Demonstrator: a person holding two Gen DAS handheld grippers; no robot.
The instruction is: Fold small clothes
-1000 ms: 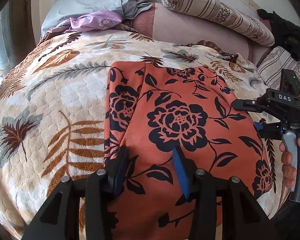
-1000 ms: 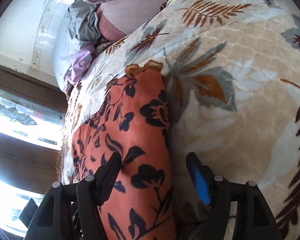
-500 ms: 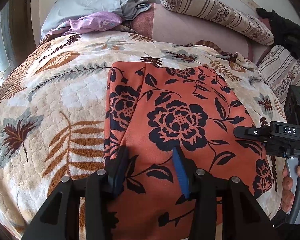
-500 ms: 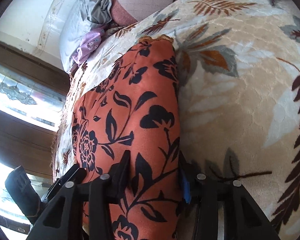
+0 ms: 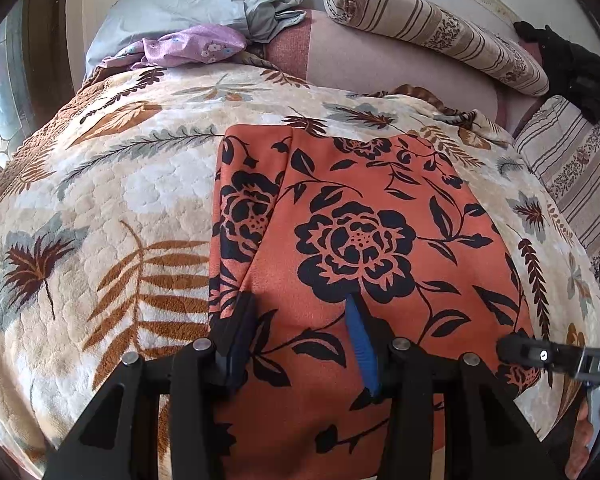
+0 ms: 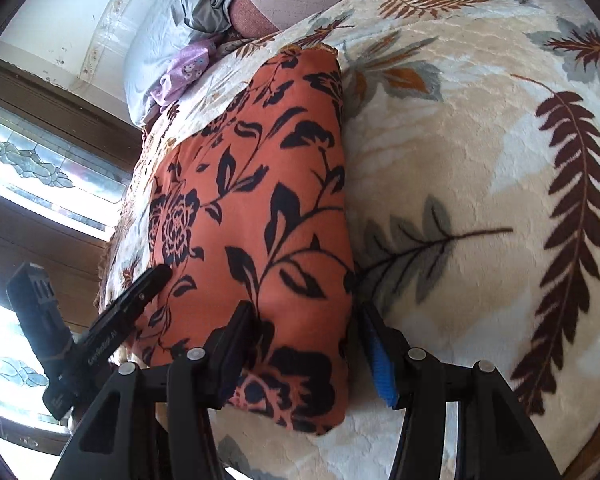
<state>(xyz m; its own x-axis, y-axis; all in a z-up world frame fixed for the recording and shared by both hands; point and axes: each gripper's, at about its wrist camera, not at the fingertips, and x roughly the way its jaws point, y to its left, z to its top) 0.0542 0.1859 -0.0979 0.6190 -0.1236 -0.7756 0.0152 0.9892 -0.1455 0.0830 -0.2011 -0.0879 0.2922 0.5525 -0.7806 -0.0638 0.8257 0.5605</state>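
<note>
Two grippers work one orange cloth with black flowers [image 5: 352, 240], which lies spread flat on a cream leaf-patterned blanket [image 5: 100, 208] covering the bed. The left gripper [image 5: 300, 332] sits at six o'clock over the cloth's near part, its fingers held apart with fabric lying between them; whether the pads press on it I cannot tell. The right gripper [image 6: 304, 344] straddles the cloth's right edge near its bottom corner, jaws closing, the dark finger [image 6: 236, 340] resting on the fabric and the blue pad [image 6: 380, 372] just outside the edge (over blanket). At twelve o'clock a striped bolster [image 5: 440, 28] and a purple garment [image 5: 192, 46] lie by a grey pillow [image 5: 188, 0].
</note>
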